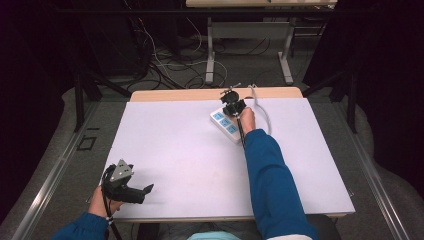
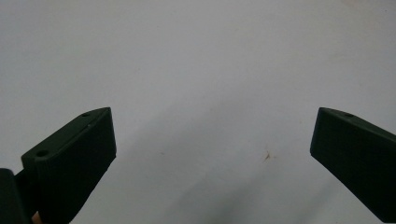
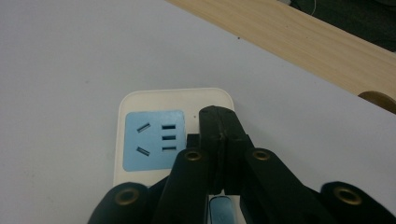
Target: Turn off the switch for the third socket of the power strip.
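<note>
On the left, near the front edge of the table [image 1: 170, 150], the left gripper [image 1: 145, 190] rests low over the white surface, held by the person's left hand [image 1: 106, 204]. Its fingers [image 2: 77, 156] stand wide apart and nothing is between them. Further to the right, close to the far edge, lies the white power strip [image 1: 226, 123] with its blue sockets [image 3: 153, 139], and its grey cable [image 1: 264, 114] curves beside it. The right gripper [image 1: 233, 106] is above the strip's far end. Its fingers [image 3: 219, 140] are pressed fully together and hold nothing, and their tips are just beside one blue socket, over the white casing.
</note>
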### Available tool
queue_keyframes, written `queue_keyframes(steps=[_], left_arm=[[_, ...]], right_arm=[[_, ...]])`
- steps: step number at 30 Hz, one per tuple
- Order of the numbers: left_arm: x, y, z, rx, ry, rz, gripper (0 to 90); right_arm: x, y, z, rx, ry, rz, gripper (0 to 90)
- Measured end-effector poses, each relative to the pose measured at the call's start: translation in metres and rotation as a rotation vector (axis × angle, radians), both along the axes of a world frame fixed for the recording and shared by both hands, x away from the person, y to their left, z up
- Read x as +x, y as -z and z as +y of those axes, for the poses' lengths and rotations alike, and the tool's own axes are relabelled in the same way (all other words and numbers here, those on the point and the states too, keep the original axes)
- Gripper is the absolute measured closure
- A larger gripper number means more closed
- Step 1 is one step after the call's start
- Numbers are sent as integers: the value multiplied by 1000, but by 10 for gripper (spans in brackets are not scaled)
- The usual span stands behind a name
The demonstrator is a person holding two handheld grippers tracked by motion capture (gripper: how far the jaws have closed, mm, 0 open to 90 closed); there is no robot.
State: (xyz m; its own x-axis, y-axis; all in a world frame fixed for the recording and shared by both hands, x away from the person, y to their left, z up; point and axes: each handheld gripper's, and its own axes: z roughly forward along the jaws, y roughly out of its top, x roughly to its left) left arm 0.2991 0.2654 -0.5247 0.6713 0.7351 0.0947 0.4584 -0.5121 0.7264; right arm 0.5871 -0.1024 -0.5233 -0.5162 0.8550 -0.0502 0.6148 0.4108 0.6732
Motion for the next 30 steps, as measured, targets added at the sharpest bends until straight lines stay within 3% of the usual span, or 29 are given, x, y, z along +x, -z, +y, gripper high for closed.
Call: queue_keyframes(steps=[6,10,13,15,17,19,22,23,30], left_arm=[[0,0,0,0,3,2,4],[0,0,1,1,-1,-1,4],[0,0,1,1,1,-1,4],[0,0,1,-2,3,-3,4],[0,0,1,-2,-2,-8,4],[0,0,0,0,2,-4,4],[0,0,0,1,-3,-4,4],[0,0,1,-1,-2,-6,4],[-1,-1,1,3,-2,-4,4]], right_arm=[[-3,-2,2,13,-4,-11,900],[-8,-10,3,33,-24,-32,828],[-11,-17,1,74,-47,-38,722],[-15,-22,-1,94,-53,-50,595],[-19,-26,-3,114,-65,-34,512],[-23,-29,-6,127,-88,-44,353],[-30,-33,-11,151,-114,-37,213],[-32,-35,-12,152,-120,-23,180],[-47,-42,-18,183,-151,-35,76]])
